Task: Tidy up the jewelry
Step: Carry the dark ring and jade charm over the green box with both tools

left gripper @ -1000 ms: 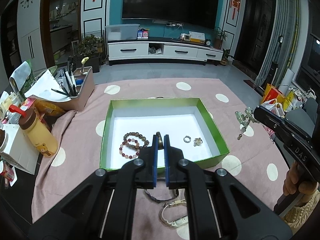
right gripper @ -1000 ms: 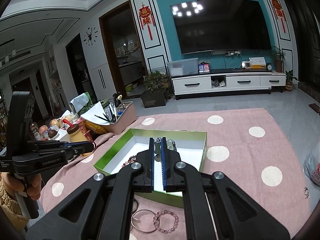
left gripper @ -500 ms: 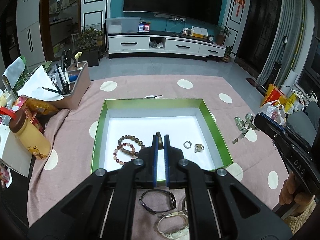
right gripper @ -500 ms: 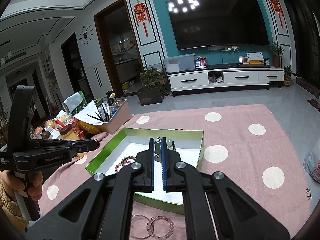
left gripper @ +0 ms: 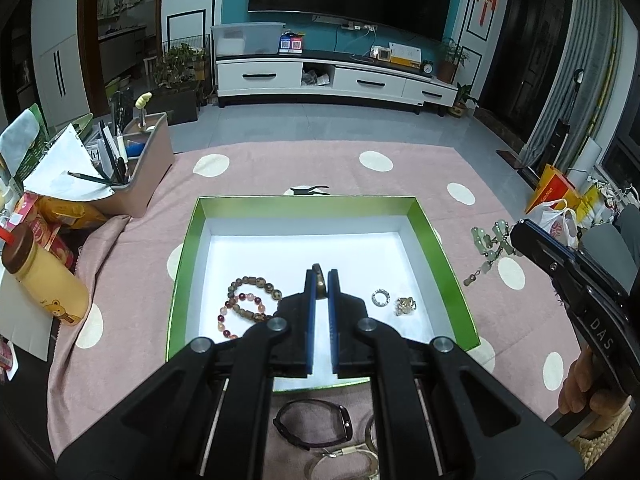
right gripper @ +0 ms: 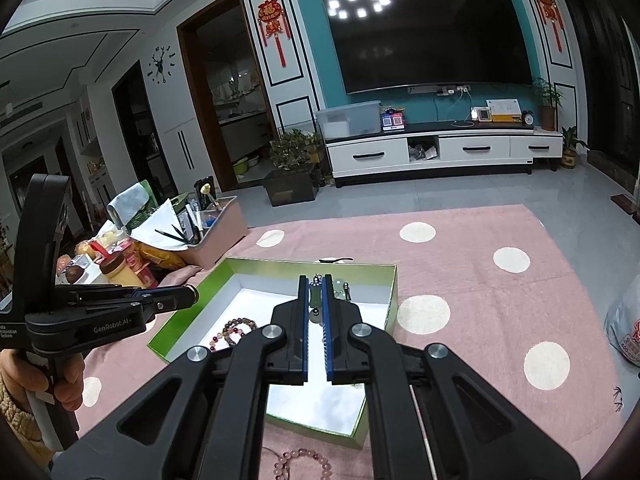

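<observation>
Left gripper (left gripper: pixel 320 276) fingers nearly closed on small dark ring (left gripper: pixel 319 279), held above green box (left gripper: pixel 444 256), probably for drop beside rings (left gripper: pixel 394 301) already inside. Right gripper (right gripper: pixel 317 282) fingers pinched jade pendant (left gripper: pixel 490 246), raised beside box so dangling beads cleared rim. Bracelets (left gripper: pixel 248 306) grouped at box left. Watch (left gripper: pixel 312 424) lay outside on pink cloth (left gripper: pixel 280 164), unsorted.

I see the green box (left gripper: pixel 440 248), open and white inside, on the pink dotted cloth. In it lie two bead bracelets (left gripper: pixel 250 304) overlapping at the left, and a silver ring (left gripper: pixel 380 297) just beside a gold ring (left gripper: pixel 405 305) at the right. My left pinches a small brass ring (left gripper: pixel 319 280); my right holds a jade pendant (left gripper: pixel 490 246) hanging right of the box. A black band (left gripper: pixel 312 424) and pink bracelet (right gripper: pixel 300 465) lie outside, near its front wall.
</observation>
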Tool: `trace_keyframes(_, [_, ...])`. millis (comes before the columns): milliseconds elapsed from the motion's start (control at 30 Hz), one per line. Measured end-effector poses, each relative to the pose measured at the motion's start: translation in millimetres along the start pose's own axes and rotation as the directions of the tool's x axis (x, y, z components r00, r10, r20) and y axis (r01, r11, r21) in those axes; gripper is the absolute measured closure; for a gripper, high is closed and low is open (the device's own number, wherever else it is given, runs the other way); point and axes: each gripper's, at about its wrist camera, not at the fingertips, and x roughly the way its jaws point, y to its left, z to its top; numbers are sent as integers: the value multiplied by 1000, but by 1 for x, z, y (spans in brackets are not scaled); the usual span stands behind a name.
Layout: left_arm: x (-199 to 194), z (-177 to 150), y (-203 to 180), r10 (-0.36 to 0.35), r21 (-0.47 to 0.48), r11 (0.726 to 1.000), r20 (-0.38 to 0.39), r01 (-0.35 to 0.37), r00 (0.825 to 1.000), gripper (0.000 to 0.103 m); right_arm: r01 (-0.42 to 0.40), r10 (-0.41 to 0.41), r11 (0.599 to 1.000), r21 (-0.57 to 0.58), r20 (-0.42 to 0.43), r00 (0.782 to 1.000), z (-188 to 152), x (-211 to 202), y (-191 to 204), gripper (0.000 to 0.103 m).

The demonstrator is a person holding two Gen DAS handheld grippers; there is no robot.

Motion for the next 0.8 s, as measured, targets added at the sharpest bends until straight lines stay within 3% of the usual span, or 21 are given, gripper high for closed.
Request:
trace_keyframes(300, [21,5,0,9,-4,1000,-26,-9,1000,98,25,-25,1000,-4,-39,999,0,23,-5,98])
trace_keyframes(800, [73,3,14,17,-28,999,-138,-21,990,98,71,-71,997,0,-136,988,-8,68,-14,98])
